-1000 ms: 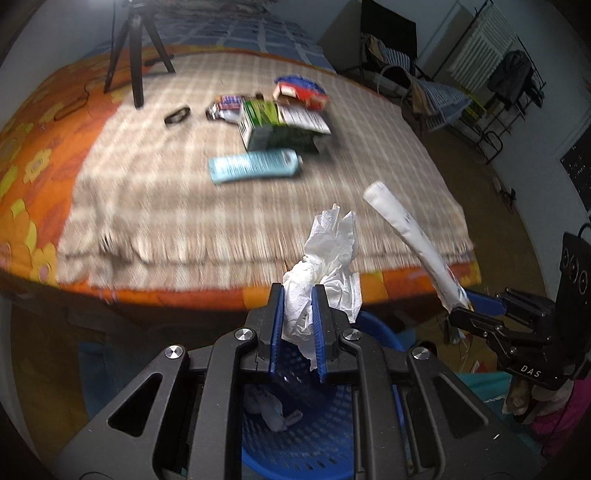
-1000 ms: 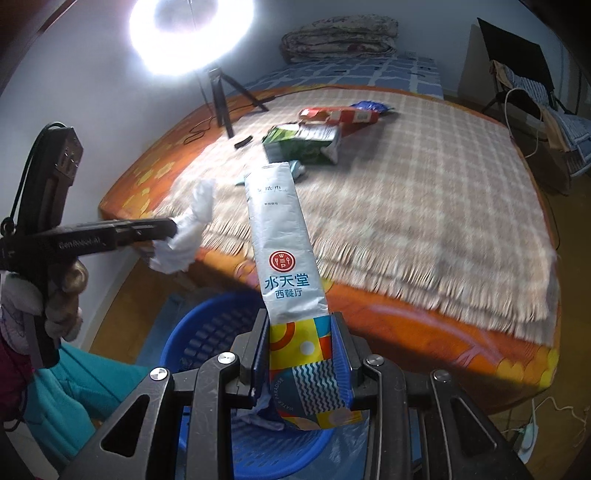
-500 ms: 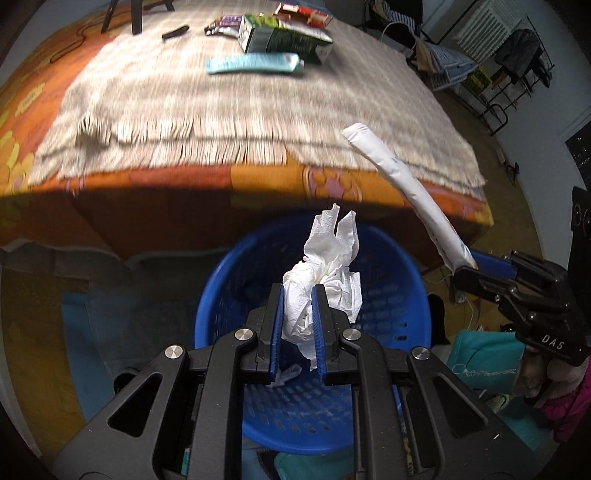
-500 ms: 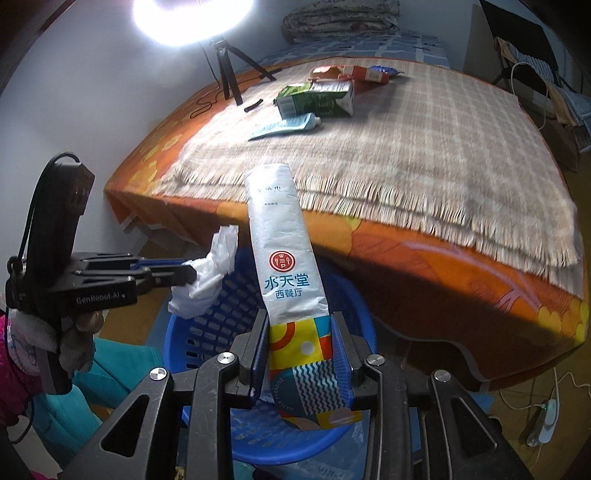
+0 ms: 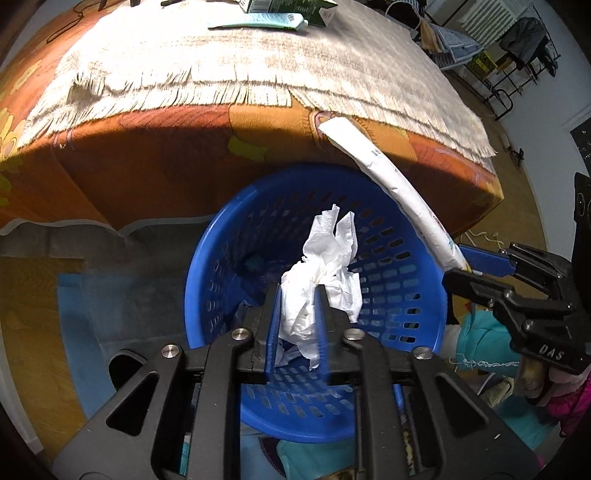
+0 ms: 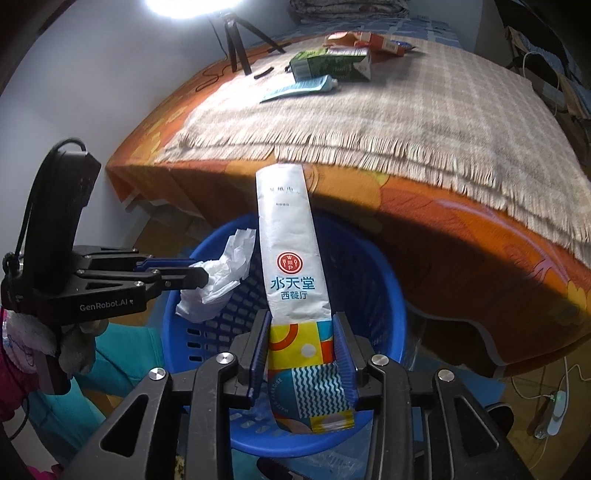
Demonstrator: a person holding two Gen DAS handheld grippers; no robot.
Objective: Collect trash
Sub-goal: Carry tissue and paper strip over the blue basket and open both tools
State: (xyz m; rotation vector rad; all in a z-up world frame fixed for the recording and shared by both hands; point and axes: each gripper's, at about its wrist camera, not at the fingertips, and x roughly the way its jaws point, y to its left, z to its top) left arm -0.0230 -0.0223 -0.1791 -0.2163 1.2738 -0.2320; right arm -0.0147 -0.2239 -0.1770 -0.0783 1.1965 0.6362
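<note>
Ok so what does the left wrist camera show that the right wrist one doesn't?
Only the left wrist view looks down into the basket, showing trash already at its bottom.

Only the right wrist view shows the wrapper's printed face, the tripod and the red packet.

Both show the left gripper clamping the tissue, the right gripper clamping the wrapper, the toothpaste tube and the green carton.

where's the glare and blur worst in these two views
Left wrist view: the fringed blanket is blown out white at the top, the bed's side below sits in shadow, and the crumpled tissue stays sharp. Right wrist view: a ring light flares at the top edge, and the bed edge bows from fisheye distortion; the printed sachet reads clearly.
</note>
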